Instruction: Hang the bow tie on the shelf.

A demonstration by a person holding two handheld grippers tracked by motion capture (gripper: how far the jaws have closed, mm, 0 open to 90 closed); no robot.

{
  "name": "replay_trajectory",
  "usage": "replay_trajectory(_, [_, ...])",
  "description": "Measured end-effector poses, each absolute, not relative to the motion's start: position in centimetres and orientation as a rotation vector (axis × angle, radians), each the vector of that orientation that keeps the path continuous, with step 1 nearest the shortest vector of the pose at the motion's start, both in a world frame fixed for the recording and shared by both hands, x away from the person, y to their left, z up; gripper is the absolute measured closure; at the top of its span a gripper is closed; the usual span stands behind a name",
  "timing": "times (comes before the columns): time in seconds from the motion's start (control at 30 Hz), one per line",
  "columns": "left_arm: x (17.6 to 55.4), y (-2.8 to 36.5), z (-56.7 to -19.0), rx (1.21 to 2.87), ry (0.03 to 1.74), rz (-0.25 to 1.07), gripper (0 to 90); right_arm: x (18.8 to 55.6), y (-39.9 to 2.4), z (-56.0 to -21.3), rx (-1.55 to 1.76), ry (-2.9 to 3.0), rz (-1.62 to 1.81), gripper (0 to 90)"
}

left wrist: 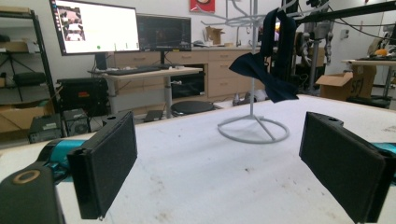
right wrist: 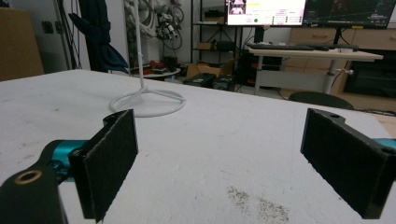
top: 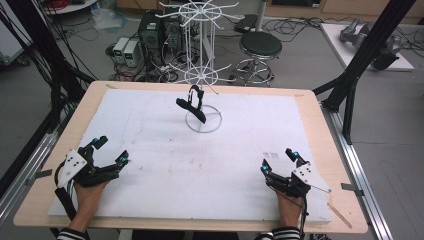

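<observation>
A white wire rack [top: 202,65] stands at the far middle of the table [top: 320,145], its thin post rising from a round ring base to spoked tiers of hooks. From one low hook hangs a dark navy cloth item with a strap [top: 192,106] — soft, folded, drooping over the ring; what it is exactly cannot be told. In the left gripper view it shows against the post, its pointed flap [left wrist: 264,77] tilted out to the right.

The table is pale wood covered by a white sheet [top: 165,165], matte and faintly smudged with grey specks.

The left gripper [top: 111,151] rests at the near left, held in the person's left hand [top: 89,197], its jaws spread wide with nothing between them — flat black pads [left wrist: 109,163] with a rough, felt-like face. The right gripper [top: 278,159] sits at the near right, likewise wide apart and empty, well away from the rack.
</observation>
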State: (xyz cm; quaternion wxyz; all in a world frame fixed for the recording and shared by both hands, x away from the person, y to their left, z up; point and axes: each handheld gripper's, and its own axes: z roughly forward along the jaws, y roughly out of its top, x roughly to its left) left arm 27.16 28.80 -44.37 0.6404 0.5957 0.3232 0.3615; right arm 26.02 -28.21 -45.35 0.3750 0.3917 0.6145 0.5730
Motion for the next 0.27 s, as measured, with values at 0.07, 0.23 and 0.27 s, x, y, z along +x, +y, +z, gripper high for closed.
replay_trajectory(0.07, [27.15,28.80,-44.81,1.357,0.734,0.823,11.7,26.02,-28.21,-45.35,1.002,1.573,1.467,10.1])
replay_trajectory(0.23, [27.18,28.95,-45.39,1.349,0.760,0.812,11.7,25.96,-28.15,-45.35,1.011,1.577,1.472,10.2])
replay_trajectory(0.27, [27.20,29.01,-45.48,1.349,0.769,0.797,11.7,25.97,-28.14,-45.36,1.014,1.577,1.470,10.1])
